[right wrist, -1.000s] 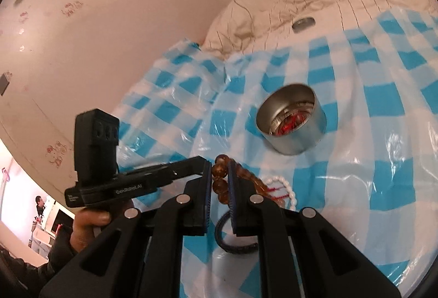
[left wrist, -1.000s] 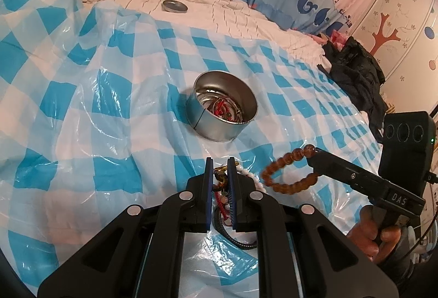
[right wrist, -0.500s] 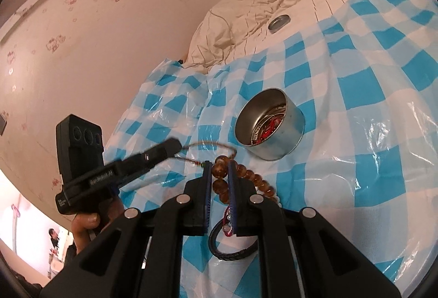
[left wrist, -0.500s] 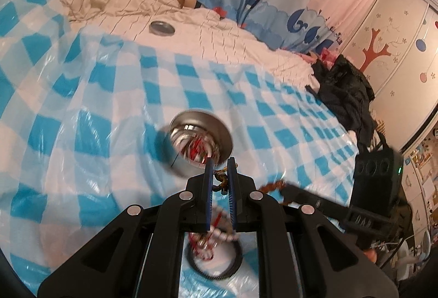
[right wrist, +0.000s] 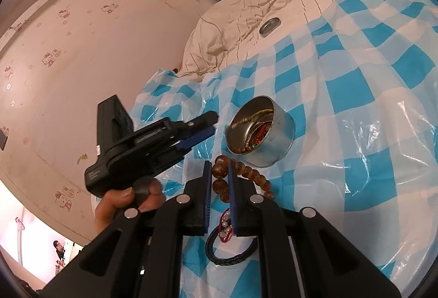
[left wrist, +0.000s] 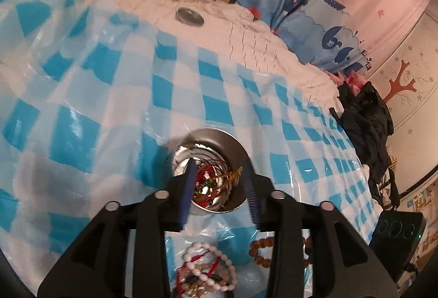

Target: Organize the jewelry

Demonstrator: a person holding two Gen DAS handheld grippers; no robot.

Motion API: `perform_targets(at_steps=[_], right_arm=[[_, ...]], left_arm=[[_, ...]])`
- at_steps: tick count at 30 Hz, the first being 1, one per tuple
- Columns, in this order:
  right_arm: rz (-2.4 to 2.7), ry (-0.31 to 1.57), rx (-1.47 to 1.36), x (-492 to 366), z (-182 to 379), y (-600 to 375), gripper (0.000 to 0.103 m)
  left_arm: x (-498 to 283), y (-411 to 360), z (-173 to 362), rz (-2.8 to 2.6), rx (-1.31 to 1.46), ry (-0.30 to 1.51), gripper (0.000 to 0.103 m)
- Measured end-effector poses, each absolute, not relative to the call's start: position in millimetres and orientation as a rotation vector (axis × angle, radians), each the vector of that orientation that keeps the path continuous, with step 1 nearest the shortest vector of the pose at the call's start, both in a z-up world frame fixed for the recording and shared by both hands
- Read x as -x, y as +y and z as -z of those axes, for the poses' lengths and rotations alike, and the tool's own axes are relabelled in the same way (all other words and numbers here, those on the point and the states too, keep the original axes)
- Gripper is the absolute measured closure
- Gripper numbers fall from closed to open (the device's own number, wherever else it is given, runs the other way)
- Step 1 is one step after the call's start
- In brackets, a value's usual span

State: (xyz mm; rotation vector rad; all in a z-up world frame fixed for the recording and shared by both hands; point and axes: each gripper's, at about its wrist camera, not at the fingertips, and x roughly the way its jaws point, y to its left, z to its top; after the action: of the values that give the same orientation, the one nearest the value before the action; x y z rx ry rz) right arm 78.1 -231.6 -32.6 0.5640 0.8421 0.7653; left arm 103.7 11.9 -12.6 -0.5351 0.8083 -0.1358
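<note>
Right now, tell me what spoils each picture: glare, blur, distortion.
Left wrist view: fisheye bends the checked plastic sheet and darkens the corners; the tin shows slight motion blur and bright reflections inside. Right wrist view: sharper; white glare streaks on the sheet at right; the left gripper is a little smeared.

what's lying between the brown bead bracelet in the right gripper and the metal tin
Nothing: in the right wrist view only bare checked plastic sheet separates the brown bead bracelet from the metal tin.
</note>
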Motion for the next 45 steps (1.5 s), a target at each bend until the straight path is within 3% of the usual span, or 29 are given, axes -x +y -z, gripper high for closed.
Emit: perform_targets(at_steps=[5,14,18,24,40,45], right_arm=[[-0.794,0.832,-0.549,-89.2,21.6,-214.2,0.091],[-0.74,0.828,-0.479,-144.9,10.7,-169.2,0.09],[-0.585,0.897,-0.399,-154.2,31.8,-176.8,0.075],[-0.541,0.898,-0.396,-132.7,36.2,-203.8,0.065],[-0.489,0.975,-0.303,-113.1,55.4,-202.2,0.058],[-0.503,0.983,-0.275,-91.7,55.7,-201.6,0.046]], left_arm=[[-78.7,33.7,0.0,0.091,0.533,0.769,0.051],[-48.7,63.9,-6.0,0.063,0.536,0.78,0.046],[-45.4,67.5,-8.7,0.063,0.538,0.777,0.045],[-42.0,66.2,-8.4,0.066,0.53,0.785,0.044],[-38.7,58.0,-1.5,0.069,0.482,0.84,0.039],[-40.2,42.9,10.1,0.134,0.423,0.91,0.039]])
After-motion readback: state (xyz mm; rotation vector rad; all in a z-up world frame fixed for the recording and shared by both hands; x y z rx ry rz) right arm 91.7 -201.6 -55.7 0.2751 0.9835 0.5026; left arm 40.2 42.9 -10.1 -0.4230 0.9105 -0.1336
